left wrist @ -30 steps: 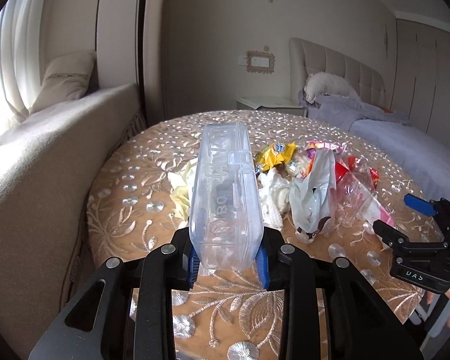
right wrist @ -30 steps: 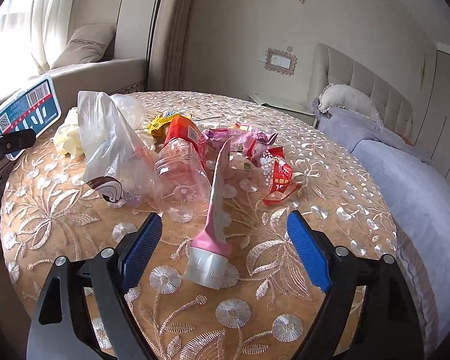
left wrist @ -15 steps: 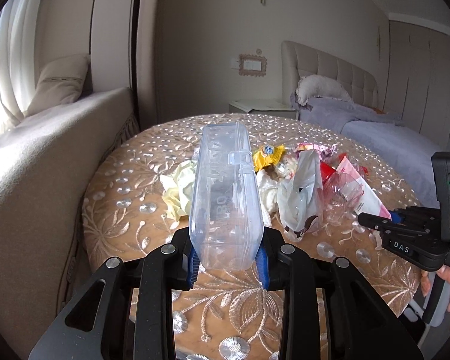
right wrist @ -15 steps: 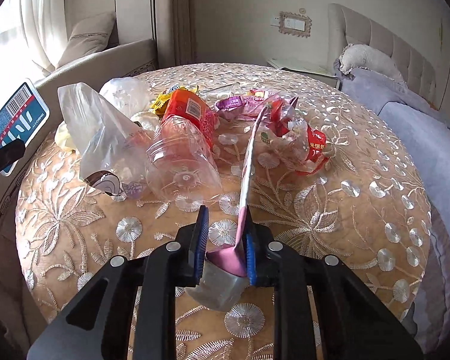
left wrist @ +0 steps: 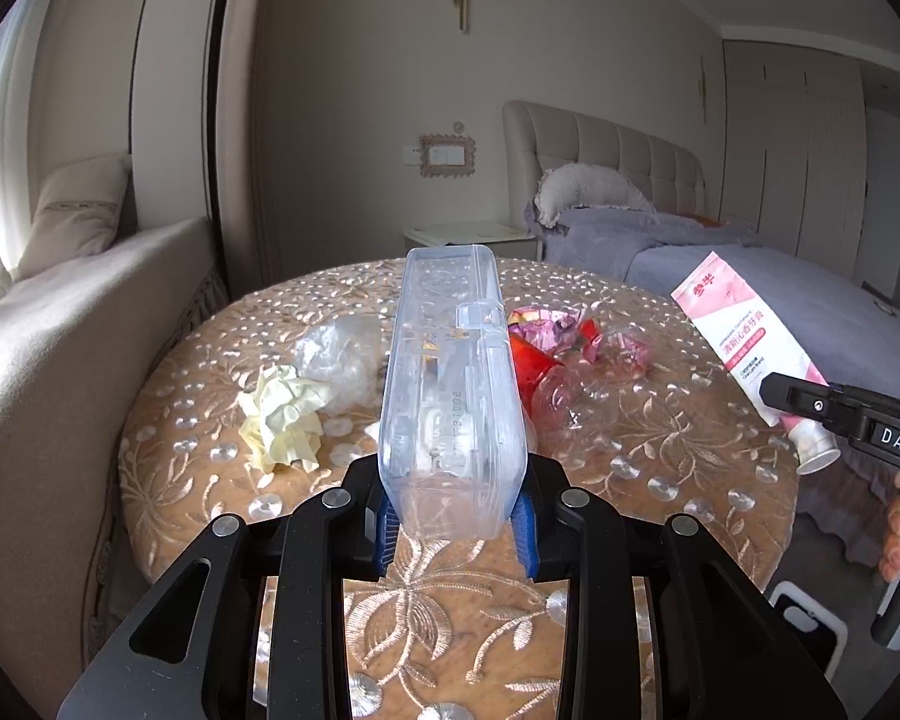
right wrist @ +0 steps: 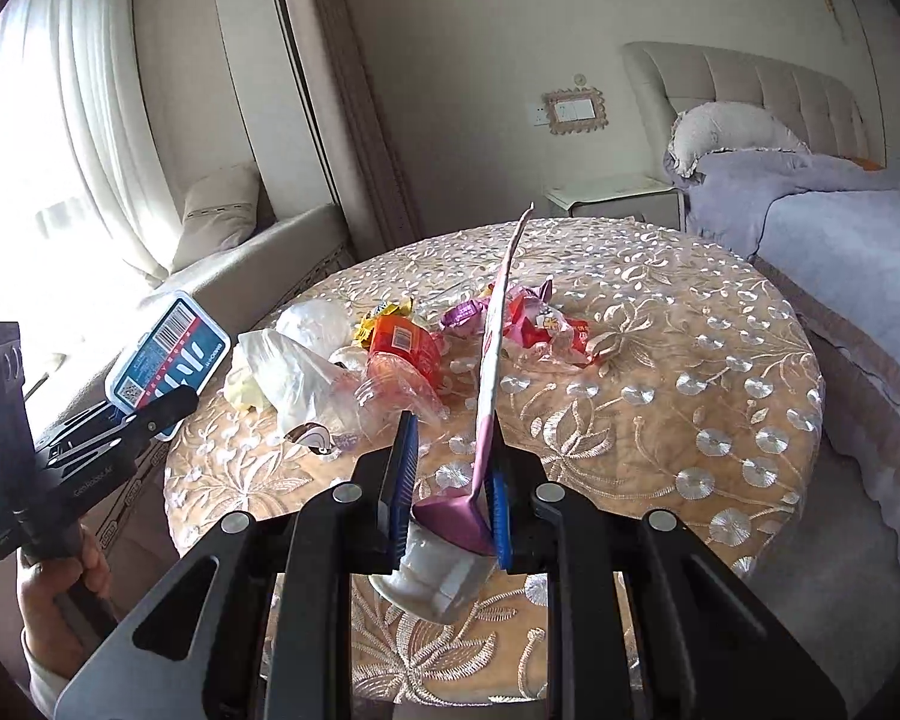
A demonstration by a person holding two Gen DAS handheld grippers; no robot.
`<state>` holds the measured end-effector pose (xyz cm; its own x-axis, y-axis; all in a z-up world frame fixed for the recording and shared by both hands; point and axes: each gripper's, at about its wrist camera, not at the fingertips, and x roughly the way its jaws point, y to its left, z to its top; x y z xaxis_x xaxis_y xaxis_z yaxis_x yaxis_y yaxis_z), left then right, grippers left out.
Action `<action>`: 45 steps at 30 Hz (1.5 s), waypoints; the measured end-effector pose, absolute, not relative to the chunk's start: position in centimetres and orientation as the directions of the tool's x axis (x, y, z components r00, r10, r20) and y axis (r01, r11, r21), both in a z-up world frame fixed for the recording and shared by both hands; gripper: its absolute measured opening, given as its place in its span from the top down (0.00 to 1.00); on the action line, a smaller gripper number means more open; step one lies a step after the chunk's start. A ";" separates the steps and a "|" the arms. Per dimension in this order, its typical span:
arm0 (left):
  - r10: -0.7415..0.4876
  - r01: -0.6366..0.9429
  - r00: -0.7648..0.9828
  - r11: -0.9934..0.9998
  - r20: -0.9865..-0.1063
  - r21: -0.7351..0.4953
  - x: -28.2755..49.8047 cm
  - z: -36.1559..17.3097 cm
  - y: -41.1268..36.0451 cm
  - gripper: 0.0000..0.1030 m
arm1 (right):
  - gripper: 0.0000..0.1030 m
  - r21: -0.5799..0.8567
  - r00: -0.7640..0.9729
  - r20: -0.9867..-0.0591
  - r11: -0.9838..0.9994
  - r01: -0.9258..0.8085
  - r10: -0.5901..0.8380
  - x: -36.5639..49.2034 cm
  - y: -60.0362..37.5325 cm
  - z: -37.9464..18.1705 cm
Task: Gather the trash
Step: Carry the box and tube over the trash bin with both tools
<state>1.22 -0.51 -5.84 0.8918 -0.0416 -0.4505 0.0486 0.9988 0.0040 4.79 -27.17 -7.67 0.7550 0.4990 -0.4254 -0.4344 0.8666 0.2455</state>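
My left gripper is shut on a clear plastic box and holds it above the near edge of the round table; the box's blue label side shows in the right wrist view. My right gripper is shut on a pink toothpaste tube, cap end toward me, lifted off the table; the tube also shows in the left wrist view. A pile of trash lies mid-table: a clear crushed bottle with a red label, a white plastic bag, snack wrappers and a yellow crumpled tissue.
The round table has a gold embroidered cloth. A beige sofa with a cushion stands to the left. A bed with a grey blanket stands to the right, a white nightstand behind the table.
My right gripper closed on the toothpaste tube and lifted it off the table. My left gripper pulled back and up with the clear box still held.
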 end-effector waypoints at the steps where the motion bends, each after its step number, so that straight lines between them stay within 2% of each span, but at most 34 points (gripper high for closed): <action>1: -0.060 0.069 0.891 0.998 -0.450 0.005 1.1 -5.9 -1.4 0.71 | 0.78 0.231 0.768 -0.414 0.872 -0.431 0.489 4.0 -27.6 -7.4; 7: -0.194 0.218 0.866 0.976 -0.460 0.000 0.4 -6.9 -7.4 0.71 | 0.78 0.212 0.815 -0.385 0.901 -0.380 0.434 0.0 -31.5 -6.4; 18: -0.447 0.515 0.714 0.857 -0.539 -0.029 -0.9 -11.0 -20.0 0.71 | 0.78 0.194 0.860 -0.437 0.961 -0.196 0.263 -7.1 -39.9 -9.7; 31: -0.548 0.722 0.480 0.690 -0.685 -0.047 -4.7 -18.0 -31.8 0.71 | 0.78 0.209 0.843 -0.523 0.978 -0.011 0.122 -11.9 -47.1 -15.3; 32: -0.549 0.736 0.457 0.676 -0.700 -0.049 -5.0 -18.5 -32.5 0.69 | 0.78 0.213 0.844 -0.524 0.977 -0.002 0.116 -12.0 -47.5 -15.4; 33: -0.549 0.752 0.425 0.657 -0.719 -0.057 -5.2 -19.0 -33.2 0.61 | 0.78 0.215 0.844 -0.524 0.977 0.006 0.110 -12.3 -47.8 -15.7; 34: -0.549 0.764 0.394 0.642 -0.737 -0.070 -5.6 -19.5 -33.9 0.21 | 0.78 0.217 0.844 -0.525 0.976 0.013 0.106 -12.4 -48.1 -15.8; 35: -0.544 0.765 0.382 0.639 -0.747 -0.075 -5.8 -19.9 -34.3 0.05 | 0.78 0.222 0.843 -0.527 0.975 0.018 0.105 -12.4 -48.6 -15.9; 39: -0.491 0.759 0.433 0.651 -0.756 0.012 -5.9 -20.6 -35.0 0.05 | 0.78 0.233 0.838 -0.536 0.972 0.024 0.107 -12.3 -49.2 -16.7; 45: -0.471 0.713 0.534 0.697 -0.702 0.075 -4.9 -18.5 -33.8 0.05 | 0.78 0.239 0.822 -0.556 0.971 0.012 0.127 -11.9 -49.3 -17.9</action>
<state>-4.94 -33.76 -18.51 0.5338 -0.4713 -0.7021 0.7133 0.6969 0.0745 -11.86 -49.32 -17.90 0.8216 0.1269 -0.5558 0.0120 0.9708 0.2394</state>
